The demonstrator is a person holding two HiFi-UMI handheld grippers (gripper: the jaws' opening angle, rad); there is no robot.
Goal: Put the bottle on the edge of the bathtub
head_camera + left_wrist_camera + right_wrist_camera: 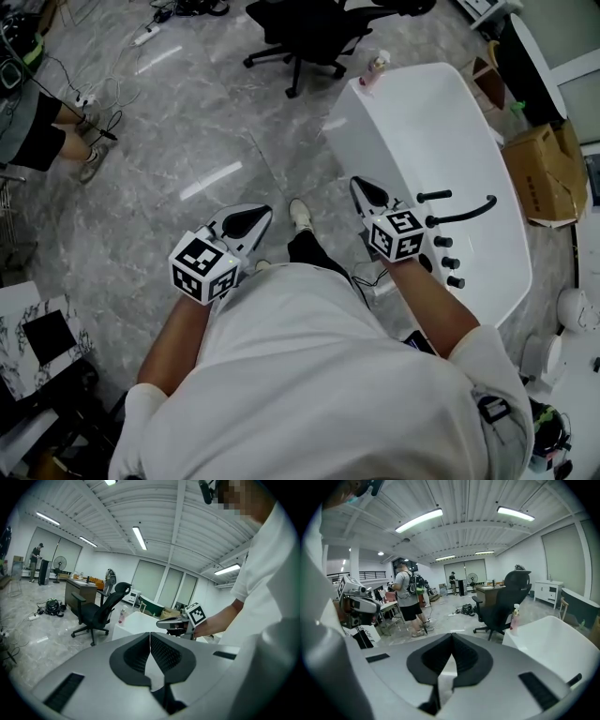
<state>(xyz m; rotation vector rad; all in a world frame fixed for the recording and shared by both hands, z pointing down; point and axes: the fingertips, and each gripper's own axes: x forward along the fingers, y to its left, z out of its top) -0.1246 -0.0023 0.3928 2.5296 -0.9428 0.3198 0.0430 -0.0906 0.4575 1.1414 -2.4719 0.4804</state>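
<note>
A small pale bottle with a pink label stands upright on the far rim of the white bathtub. The bottle also shows in the left gripper view, and the bottle shows beside the tub in the right gripper view. My right gripper hovers by the tub's near left rim, shut and holding nothing. My left gripper hangs over the floor left of the tub, also shut and holding nothing. Both are far from the bottle.
A black faucet with knobs sits on the tub's near right rim. A black office chair stands behind the tub. A cardboard box lies to the right. A person and floor cables are at the left.
</note>
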